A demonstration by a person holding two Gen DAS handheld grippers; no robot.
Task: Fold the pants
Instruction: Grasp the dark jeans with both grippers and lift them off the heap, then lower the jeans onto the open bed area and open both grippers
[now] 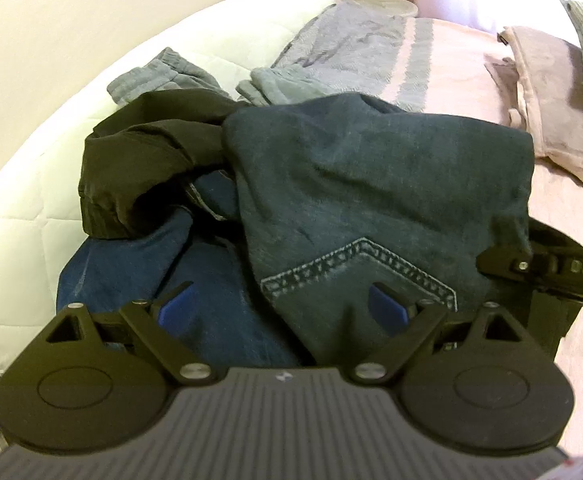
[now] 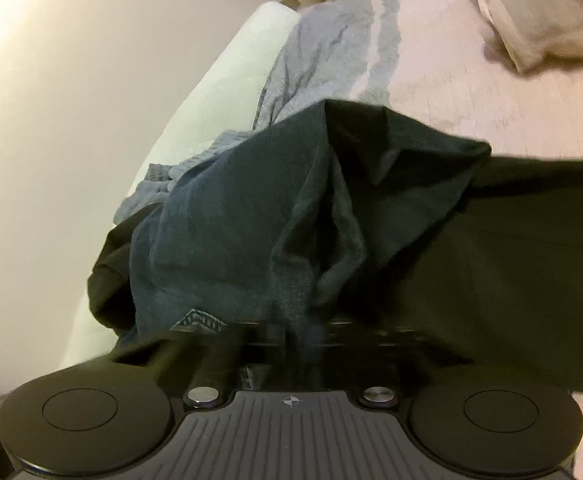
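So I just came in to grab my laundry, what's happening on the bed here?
A person holding a gripper in each hand is partway through folding pants on the bed. The dark denim jeans are lifted in a bunch, back pocket stitching showing. The right gripper grips their edge, and the left gripper has its jaws open around the fabric. A black garment and more blue denim lie heaped beneath. Nothing is folded flat yet.
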